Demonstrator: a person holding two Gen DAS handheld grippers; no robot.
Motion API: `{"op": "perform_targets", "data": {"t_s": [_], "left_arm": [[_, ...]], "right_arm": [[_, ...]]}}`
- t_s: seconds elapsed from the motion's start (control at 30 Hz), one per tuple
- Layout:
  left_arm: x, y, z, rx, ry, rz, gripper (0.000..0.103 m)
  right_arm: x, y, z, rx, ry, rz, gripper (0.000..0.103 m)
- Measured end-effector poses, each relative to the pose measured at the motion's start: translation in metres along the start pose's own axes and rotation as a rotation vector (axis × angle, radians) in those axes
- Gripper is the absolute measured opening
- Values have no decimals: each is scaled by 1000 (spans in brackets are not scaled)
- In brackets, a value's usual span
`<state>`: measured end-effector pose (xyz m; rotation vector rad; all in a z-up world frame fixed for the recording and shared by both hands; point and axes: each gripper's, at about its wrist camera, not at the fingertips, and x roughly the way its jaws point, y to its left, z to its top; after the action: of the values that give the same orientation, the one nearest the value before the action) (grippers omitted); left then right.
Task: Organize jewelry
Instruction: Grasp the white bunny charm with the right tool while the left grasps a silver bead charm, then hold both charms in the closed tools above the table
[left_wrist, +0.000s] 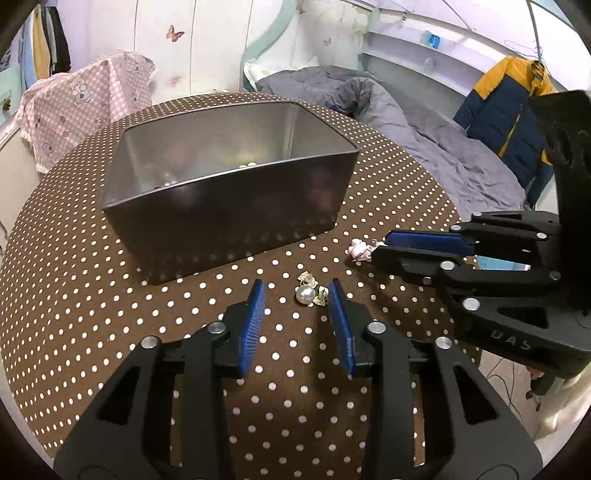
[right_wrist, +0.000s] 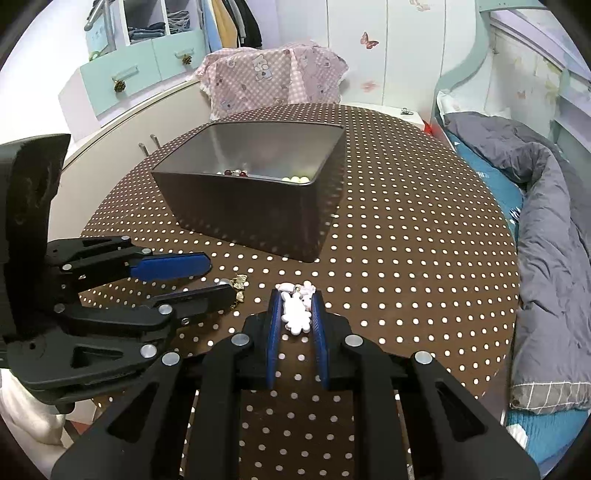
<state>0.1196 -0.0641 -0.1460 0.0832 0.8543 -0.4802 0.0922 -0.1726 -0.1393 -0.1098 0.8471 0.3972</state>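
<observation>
A pearl earring (left_wrist: 306, 295) with gold trim lies on the dotted tablecloth. It sits between the blue pads of my left gripper (left_wrist: 297, 290), which stands open; its right pad is close to the gold part, with a gap on the left. In the right wrist view the left gripper (right_wrist: 221, 277) reaches in from the left over the same earring (right_wrist: 240, 283). My right gripper (right_wrist: 296, 300) is shut on a white bunny-shaped charm (right_wrist: 294, 315) resting on the cloth. The left wrist view shows that charm (left_wrist: 357, 251) poking out of the right gripper (left_wrist: 382, 245).
A dark metal box (left_wrist: 236, 177) stands open behind both grippers, with pearls and red beads (right_wrist: 236, 172) on its floor. The round table (right_wrist: 406, 221) has a brown polka-dot cloth. A bed with a grey quilt (right_wrist: 546, 206) lies to the right, a pink-draped chair (right_wrist: 273, 77) behind.
</observation>
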Motion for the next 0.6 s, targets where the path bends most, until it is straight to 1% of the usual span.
{"op": "perform_targets", "data": {"t_s": [0.03, 0.17, 0.43, 0.6], "left_arm": [[2, 1, 1, 1, 2, 4, 27], [2, 7, 2, -23, -2, -9, 21], [-2, 19, -2, -65, -17, -51, 21], [-1, 24, -1, -89, -21, -57, 21]], "right_arm": [[0, -1, -1, 1, 1, 0, 15], [1, 0, -2, 6, 4, 3, 15], [1, -1, -1, 13, 4, 4, 15], [2, -1, -1, 13, 5, 6, 15]]}}
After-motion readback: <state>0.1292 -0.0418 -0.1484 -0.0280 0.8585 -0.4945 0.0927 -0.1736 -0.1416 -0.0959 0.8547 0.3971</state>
